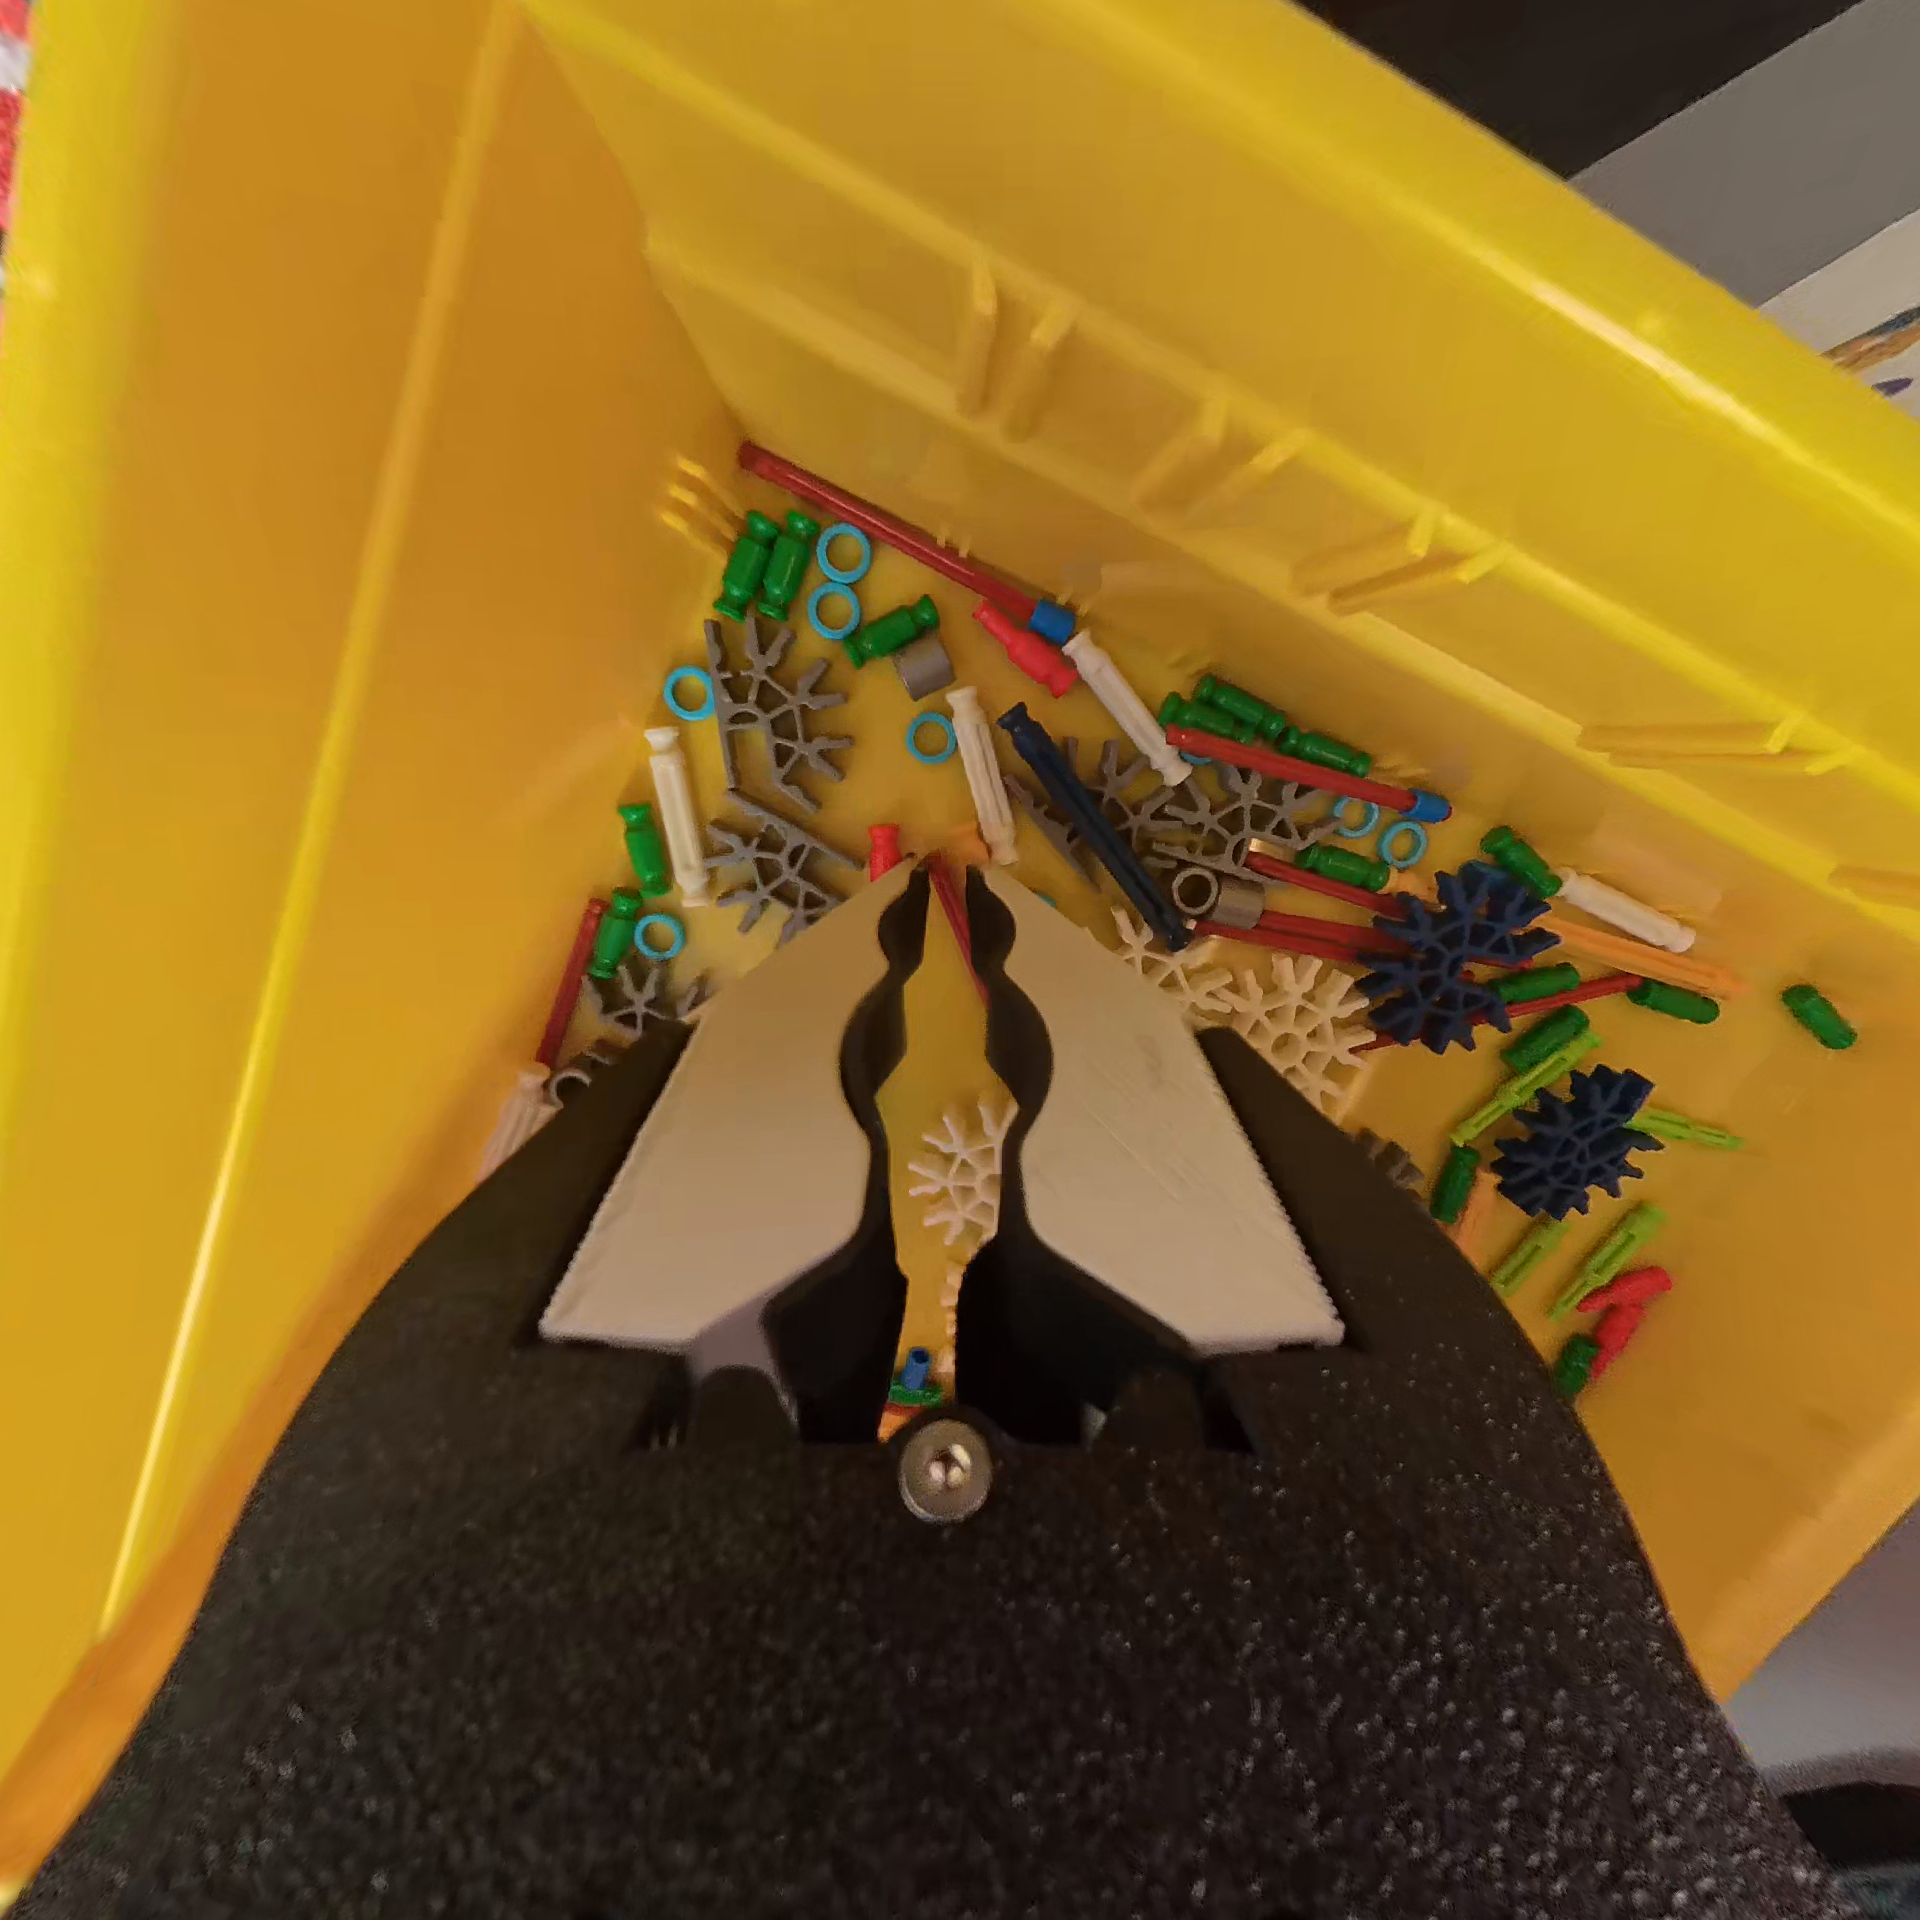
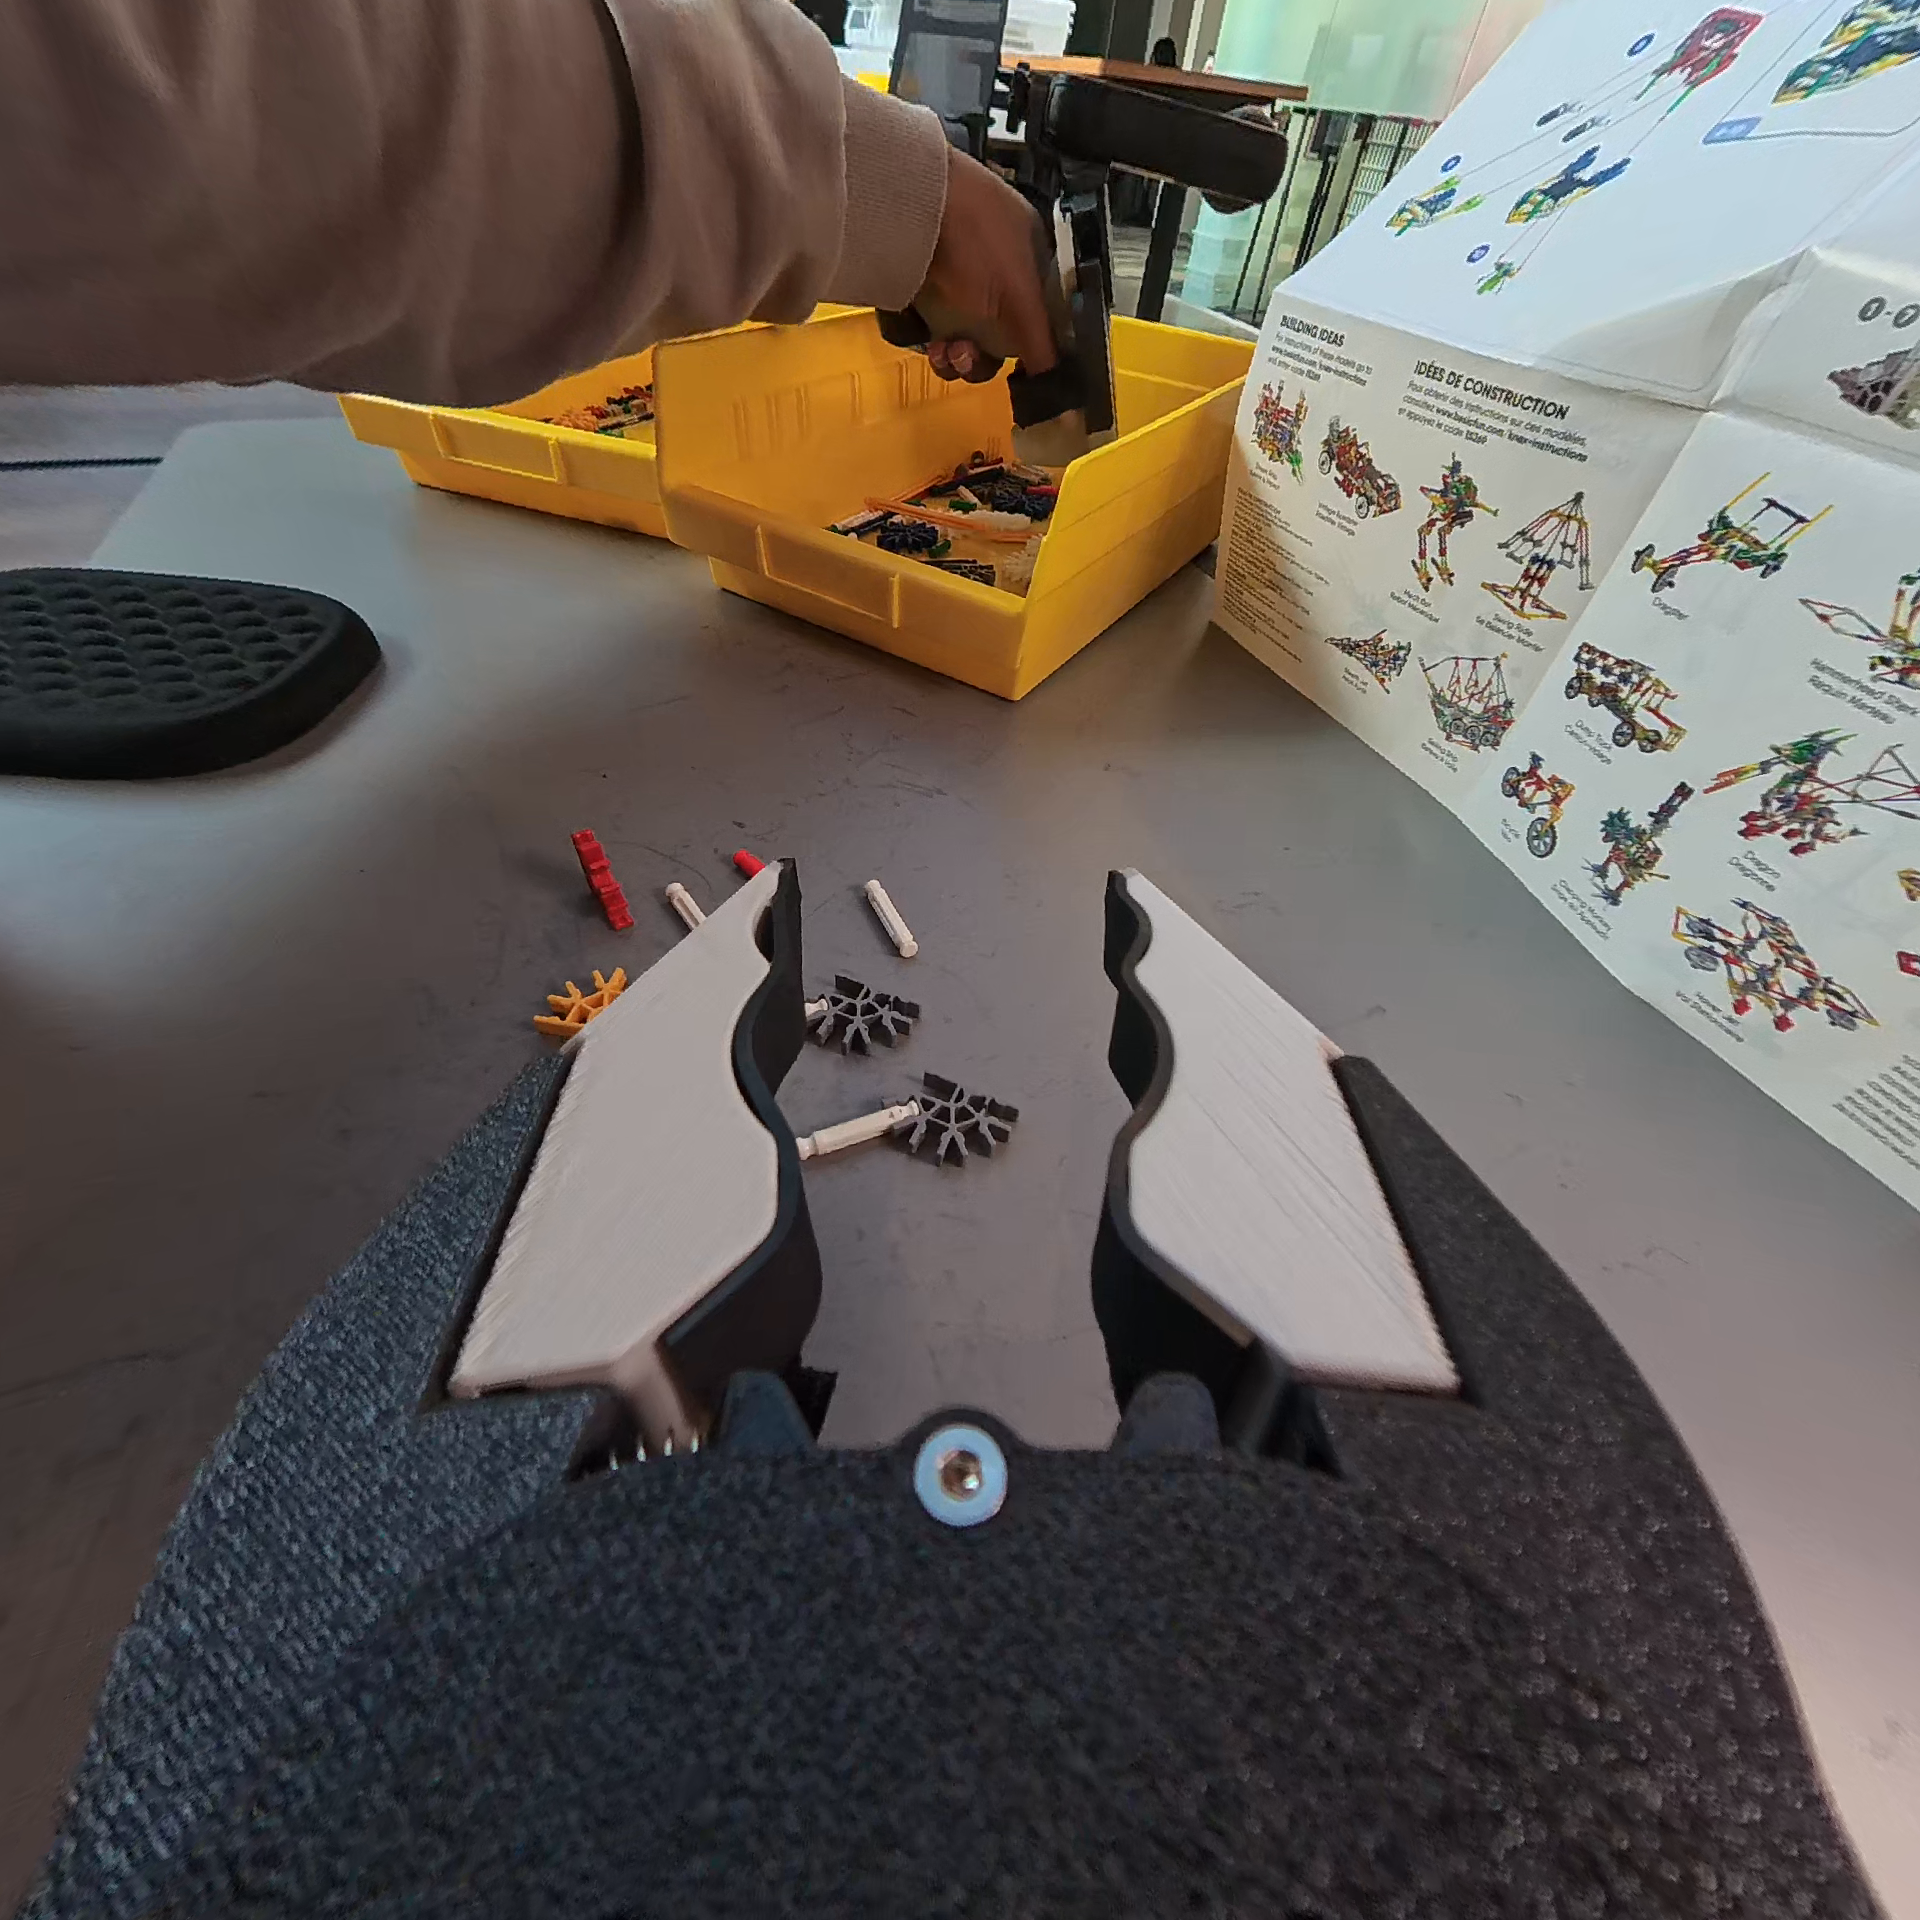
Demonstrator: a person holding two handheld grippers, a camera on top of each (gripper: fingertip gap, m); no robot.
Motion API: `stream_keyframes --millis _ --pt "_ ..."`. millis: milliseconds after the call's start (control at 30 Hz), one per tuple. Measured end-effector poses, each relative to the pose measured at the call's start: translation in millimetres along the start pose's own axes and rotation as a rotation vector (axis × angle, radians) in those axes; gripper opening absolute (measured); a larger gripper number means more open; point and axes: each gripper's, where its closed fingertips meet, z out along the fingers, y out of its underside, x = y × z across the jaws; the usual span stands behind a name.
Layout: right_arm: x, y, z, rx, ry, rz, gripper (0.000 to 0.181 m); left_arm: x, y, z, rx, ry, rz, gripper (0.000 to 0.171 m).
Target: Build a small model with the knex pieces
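1. Two fingers of the right claw (image 2: 951,883) stand wide apart, holding nothing, low over the grey table (image 2: 1299,831).
2. Under and just ahead of it lie loose pieces. There are two dark grey snowflake connectors (image 2: 862,1013), one with a white rod (image 2: 852,1132) plugged in. Two more white rods lie free, one half hidden by the finger. Also there are one red connector (image 2: 601,878), one small red piece (image 2: 746,860) and one orange connector (image 2: 582,1003).
3. One black pad (image 2: 156,665) lies off to the left.
4. Two yellow bins stand farther on: the near bin (image 2: 935,634) and the far bin (image 2: 488,457), touching or nearly so. One folded instruction sheet (image 2: 1558,520) stands propped on the right.
5. The left claw (image 2: 1060,405) is down inside the near bin, its tips nearly together and pinching a thin red rod (image 1: 951,925).
6. Around it on the bin floor are two dark blue snowflakes (image 1: 1455,951), two grey cylinders (image 1: 925,665), several blue rings and many green pegs.
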Motion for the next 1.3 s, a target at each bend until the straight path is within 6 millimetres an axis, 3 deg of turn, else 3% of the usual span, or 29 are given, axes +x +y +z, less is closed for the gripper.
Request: stream_keyframes --millis 167,367,700,967,1067,1200,1300 --pt "-0.1 0.5 0.0 -0.003 0.001 -0.002 0.056 4.8 2.2 -1.1 -0.006 0.103 -0.096 0.009" --pt "0.8 0.2 -0.3 0.0 -0.001 0.006 0.056 -8.0 -10.5 -11.7 0.039 -0.017 -0.021 0.005" --pt "0.9 0.0 -0.4 0.001 -0.001 0.008 0.056 -10.1 5.6 3.3 -0.061 -0.056 -0.011 0.006" --pt "-0.3 0.9 0.3 -0.006 -0.001 -0.003 0.056 -10.1 6.1 2.8 -0.067 -0.089 0.017 0.006" --pt "-0.1 1.3 0.2 -0.01 0.004 -0.008 0.056 -10.7 2.5 -6.4 -0.05 -0.157 0.079 0.006" --pt "0.6 -1.0 -1.6 -0.002 0.008 -0.012 0.056 29.1 -29.1 -60.6 0.154 -0.164 0.203 0.005" --pt "-1.5 -3.4 -1.5 0.005 0.001 -0.013 0.056 92.9 -36.3 -102.1 0.262 -0.171 0.394 0.005"
